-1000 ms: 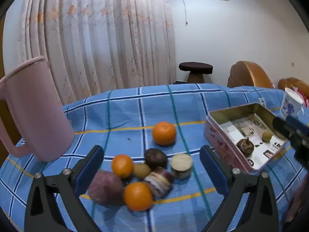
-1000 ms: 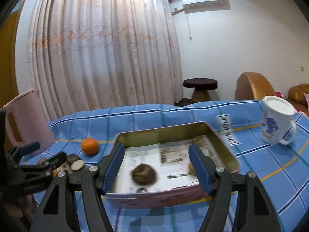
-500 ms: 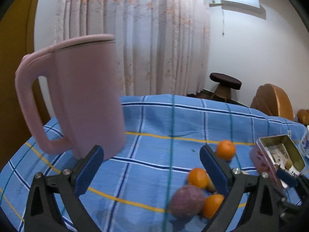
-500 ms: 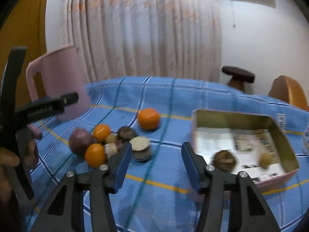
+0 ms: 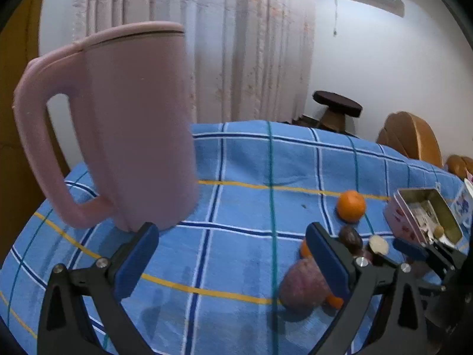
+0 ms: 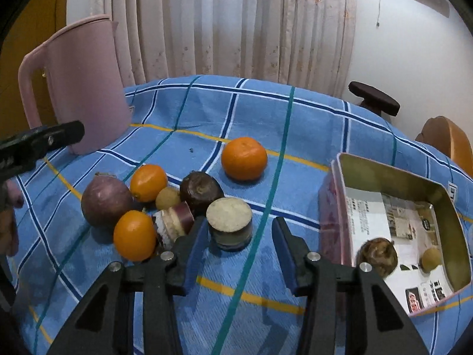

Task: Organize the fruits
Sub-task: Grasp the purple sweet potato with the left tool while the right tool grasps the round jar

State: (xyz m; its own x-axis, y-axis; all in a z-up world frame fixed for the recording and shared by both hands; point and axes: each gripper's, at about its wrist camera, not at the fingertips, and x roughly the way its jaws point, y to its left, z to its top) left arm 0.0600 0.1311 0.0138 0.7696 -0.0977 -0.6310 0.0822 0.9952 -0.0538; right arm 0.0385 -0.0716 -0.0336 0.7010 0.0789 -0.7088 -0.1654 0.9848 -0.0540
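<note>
A cluster of fruit lies on the blue checked cloth: a purple round fruit (image 6: 105, 202), two small oranges (image 6: 148, 182) (image 6: 134, 235), a tan longan (image 6: 167, 198), a dark fruit (image 6: 201, 190), a cut purple piece (image 6: 174, 222) and a cut round piece (image 6: 229, 224). A larger orange (image 6: 244, 158) sits apart behind them. The pink tin (image 6: 393, 230) at right holds a brown fruit (image 6: 378, 256) and a small tan one (image 6: 431, 259). My right gripper (image 6: 238, 250) is open, just in front of the cut round piece. My left gripper (image 5: 230, 254) is open and empty, left of the purple fruit (image 5: 301, 287).
A tall pink jug (image 5: 118, 130) stands close in front of the left gripper, and shows at far left in the right wrist view (image 6: 74, 97). A white mug (image 5: 465, 204) stands behind the tin. Curtains, a stool (image 6: 374, 102) and a chair lie beyond the table.
My right gripper swung left from the tin and closed in on the fruit cluster. My left gripper moved left toward the jug, leaving the fruit at its right.
</note>
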